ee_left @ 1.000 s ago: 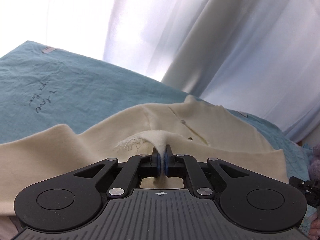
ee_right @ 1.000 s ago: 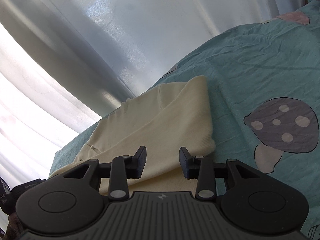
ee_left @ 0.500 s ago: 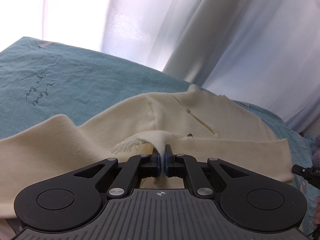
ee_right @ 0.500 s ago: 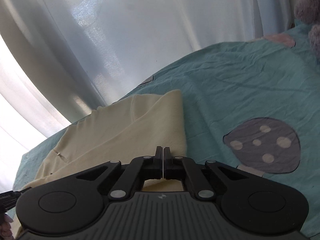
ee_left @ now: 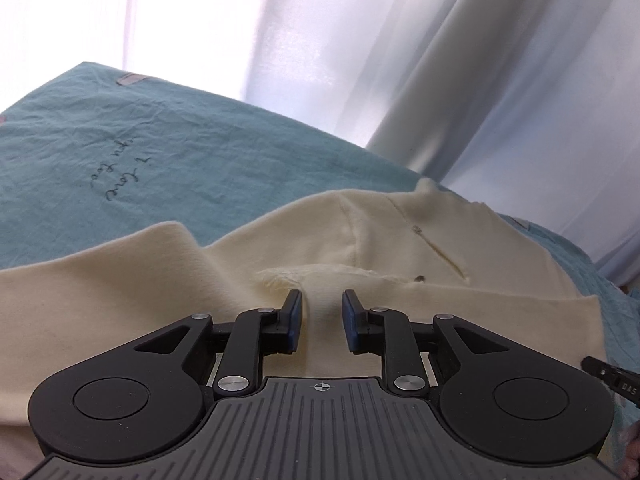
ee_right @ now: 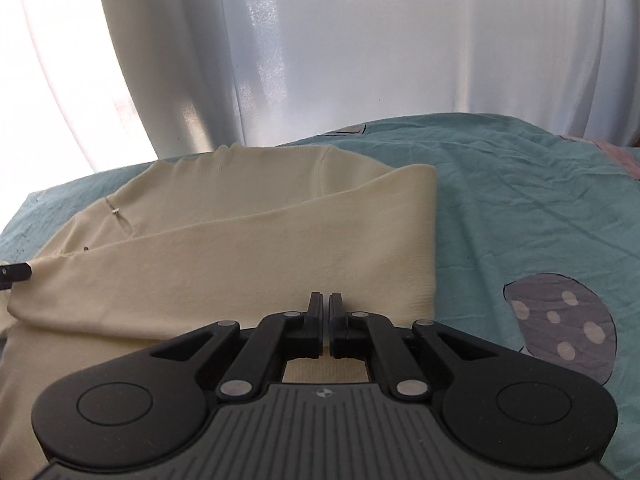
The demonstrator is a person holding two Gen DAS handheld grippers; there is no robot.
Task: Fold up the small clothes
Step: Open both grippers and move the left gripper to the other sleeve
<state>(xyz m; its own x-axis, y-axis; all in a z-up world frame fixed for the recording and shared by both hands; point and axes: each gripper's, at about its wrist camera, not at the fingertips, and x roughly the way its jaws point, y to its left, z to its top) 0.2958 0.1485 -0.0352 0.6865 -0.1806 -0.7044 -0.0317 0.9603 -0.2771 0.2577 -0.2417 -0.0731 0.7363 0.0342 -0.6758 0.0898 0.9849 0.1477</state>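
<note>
A cream knit sweater (ee_left: pixel 460 256) lies on a teal bedsheet (ee_left: pixel 160 152), with one sleeve folded across its body. My left gripper (ee_left: pixel 322 312) is open just above the cloth, with a small rumpled ridge of fabric (ee_left: pixel 304 272) in front of its fingertips. In the right wrist view the same sweater (ee_right: pixel 248 248) lies flat with its folded sleeve edge running to the right. My right gripper (ee_right: pixel 325 304) is shut with nothing seen between its jaws, low over the sweater's near edge.
White curtains (ee_right: pixel 360 60) hang behind the bed's far edge. The sheet carries a grey mushroom print (ee_right: pixel 564 324) to the right of the sweater and handwriting (ee_left: pixel 120 176) to the left. The other gripper's tip (ee_right: pixel 16 274) shows at the left edge.
My left gripper opened and let go of the pinched fabric, which dropped onto the sweater. My right gripper closed earlier, stayed shut, and swung to face the sweater squarely.
</note>
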